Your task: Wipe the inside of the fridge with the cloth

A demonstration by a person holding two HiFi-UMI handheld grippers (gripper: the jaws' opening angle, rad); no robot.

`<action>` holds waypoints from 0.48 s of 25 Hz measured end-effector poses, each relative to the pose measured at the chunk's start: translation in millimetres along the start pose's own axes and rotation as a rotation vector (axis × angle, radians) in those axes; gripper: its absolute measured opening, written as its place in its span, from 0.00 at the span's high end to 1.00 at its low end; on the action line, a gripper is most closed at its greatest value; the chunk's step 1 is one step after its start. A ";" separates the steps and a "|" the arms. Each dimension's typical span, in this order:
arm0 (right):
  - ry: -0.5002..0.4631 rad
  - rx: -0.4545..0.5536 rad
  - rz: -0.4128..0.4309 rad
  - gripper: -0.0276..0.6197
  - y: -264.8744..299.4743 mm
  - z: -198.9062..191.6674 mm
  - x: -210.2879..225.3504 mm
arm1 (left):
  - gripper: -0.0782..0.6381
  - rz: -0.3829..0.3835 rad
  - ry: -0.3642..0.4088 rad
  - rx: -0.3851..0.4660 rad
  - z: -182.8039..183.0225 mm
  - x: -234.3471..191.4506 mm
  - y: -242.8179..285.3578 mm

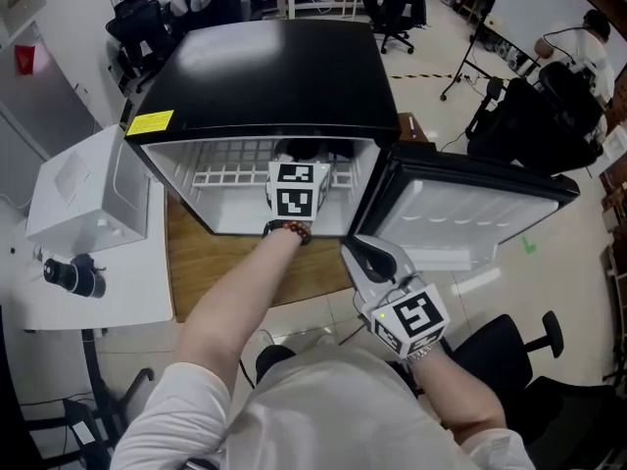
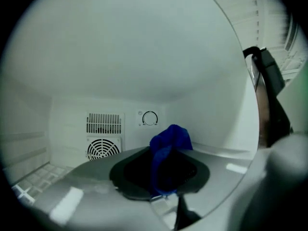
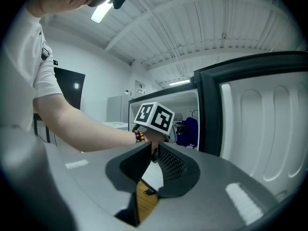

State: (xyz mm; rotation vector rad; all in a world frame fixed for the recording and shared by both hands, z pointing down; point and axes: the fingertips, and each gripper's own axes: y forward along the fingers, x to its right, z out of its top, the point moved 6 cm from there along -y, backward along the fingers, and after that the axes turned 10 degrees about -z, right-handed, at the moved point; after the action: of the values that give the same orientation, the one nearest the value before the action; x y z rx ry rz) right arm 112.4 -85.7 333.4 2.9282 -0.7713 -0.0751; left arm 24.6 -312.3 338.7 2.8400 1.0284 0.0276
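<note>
The black compact fridge (image 1: 274,76) fills the upper centre of the head view, with its white-lined door (image 1: 470,213) swung open towards the right edge. The person's left forearm reaches into the cabinet, so only the marker cube of the left gripper (image 2: 161,154) shows at the opening, just below the white wire shelf (image 1: 230,176).

In the left gripper view, the 2 jaws are clamped on the crumpled blue cloth (image 2: 169,136). It stands up between them at the centre of the frame, inside the fridge. Behind it on the white back wall sit a slotted vent grille (image 2: 104,123), a round fan guard (image 2: 103,148) and a round dial (image 2: 149,118).

The right gripper (image 3: 155,149) is outside the fridge, low and right of centre in the head view, with its tips near the hinge-side edge of the opening. Its jaws meet at the tips with nothing between them. Its own view looks past them to the cube and the cloth in the cabinet.

A white box-shaped appliance (image 1: 83,194) stands at the left of the head view.
</note>
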 end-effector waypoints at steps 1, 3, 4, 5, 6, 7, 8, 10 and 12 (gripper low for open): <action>-0.001 0.000 0.007 0.88 0.8 -0.3 -2.5 | 0.76 -0.001 0.002 0.004 0.3 1.1 -6.4; -0.002 -0.002 0.017 0.88 1.1 -1.5 -4.0 | 0.76 -0.004 0.006 0.017 2.6 6.2 -17.6; -0.002 -0.003 0.021 0.88 0.7 -2.5 -3.8 | 0.76 -0.007 0.009 0.023 3.1 9.7 -22.9; -0.002 -0.004 0.023 0.88 0.7 -3.3 -4.6 | 0.76 -0.011 0.012 0.028 3.0 12.5 -29.1; -0.002 -0.005 0.025 0.87 1.8 -3.6 -7.0 | 0.76 -0.016 0.014 0.034 3.4 14.0 -37.1; -0.002 -0.008 0.027 0.87 3.8 -3.5 -10.7 | 0.76 -0.022 0.015 0.041 4.1 14.5 -46.5; -0.003 -0.010 0.030 0.87 6.1 -3.0 -14.4 | 0.76 -0.029 0.016 0.049 4.9 14.4 -56.3; -0.003 -0.014 0.037 0.86 11.2 -1.5 -19.3 | 0.76 -0.041 0.020 0.060 6.4 13.7 -75.0; -0.003 -0.018 0.040 0.85 15.8 0.0 -20.8 | 0.76 -0.048 0.033 0.067 7.2 12.9 -91.3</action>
State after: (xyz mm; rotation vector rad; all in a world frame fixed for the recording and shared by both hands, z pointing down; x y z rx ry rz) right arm 86.6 -89.2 335.7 2.8949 -0.8253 -0.0829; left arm -23.2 -235.2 320.3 2.8823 1.1252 0.0365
